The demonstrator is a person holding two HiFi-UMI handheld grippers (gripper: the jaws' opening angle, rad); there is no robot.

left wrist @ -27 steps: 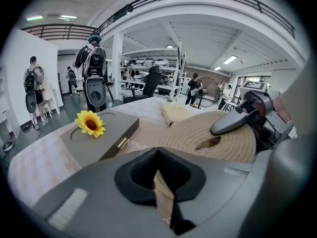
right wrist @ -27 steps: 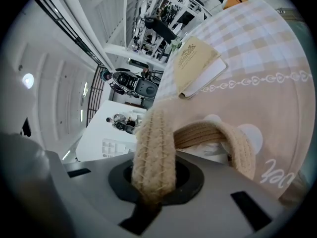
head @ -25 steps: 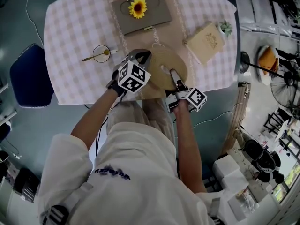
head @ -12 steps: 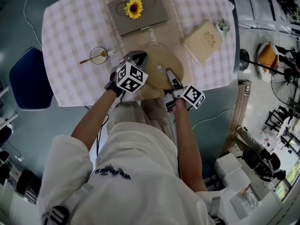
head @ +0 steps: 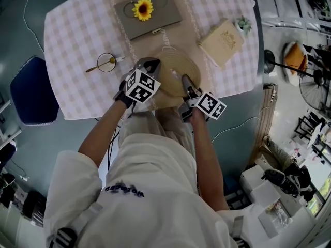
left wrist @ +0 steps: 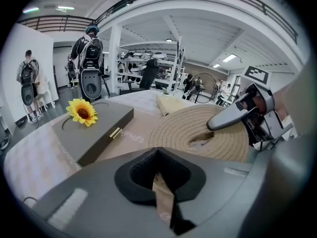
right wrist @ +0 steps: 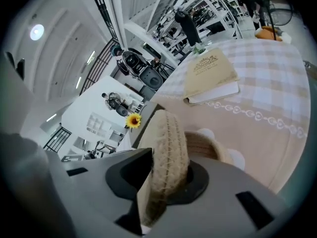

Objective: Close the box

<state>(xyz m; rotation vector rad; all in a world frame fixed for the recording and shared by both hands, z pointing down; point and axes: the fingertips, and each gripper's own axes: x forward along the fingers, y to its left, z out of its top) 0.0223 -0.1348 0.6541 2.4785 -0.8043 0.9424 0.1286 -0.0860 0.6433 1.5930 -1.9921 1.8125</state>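
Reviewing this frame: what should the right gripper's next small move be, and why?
Probably back the right gripper off the woven handle. Its jaws have just been opening, the handle sits loosely between them, and the woven lid appears to lie flat, already down.

The round lid (head: 173,74) is coiled rope, rough and matt, with a stitched rope handle (right wrist: 168,152). Beyond the lid, the grey box (head: 155,17) looks smooth and matt, and its clasp (left wrist: 115,132) is shiny metal. Under the lid a smooth beige cloth runner (left wrist: 133,140) lies over the checked desk cloth (head: 72,40).
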